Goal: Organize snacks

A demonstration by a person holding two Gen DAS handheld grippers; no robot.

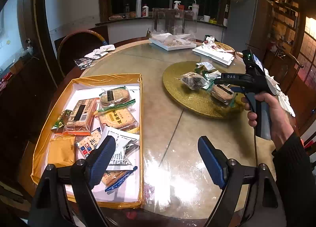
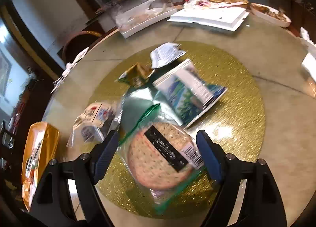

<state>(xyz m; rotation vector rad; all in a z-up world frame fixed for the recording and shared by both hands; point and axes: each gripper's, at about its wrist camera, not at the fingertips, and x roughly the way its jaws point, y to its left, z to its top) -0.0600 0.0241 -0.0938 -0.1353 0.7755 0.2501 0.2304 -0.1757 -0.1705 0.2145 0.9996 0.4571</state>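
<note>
Straddling the round cracker packet [image 2: 162, 156] with our right tongs [image 2: 158, 154] wide open and empty, we risk the slick wrapper sliding off the gold mat [image 2: 243, 108]. Our left tongs [image 1: 156, 160] gape empty too.

We see a round cracker pack [image 2: 160, 160] in clear green-edged wrap lying flat on the gold glitter mat [image 2: 237, 128] among several other wrapped snacks, while more packets fill the orange-rimmed tray [image 1: 141, 108].
</note>
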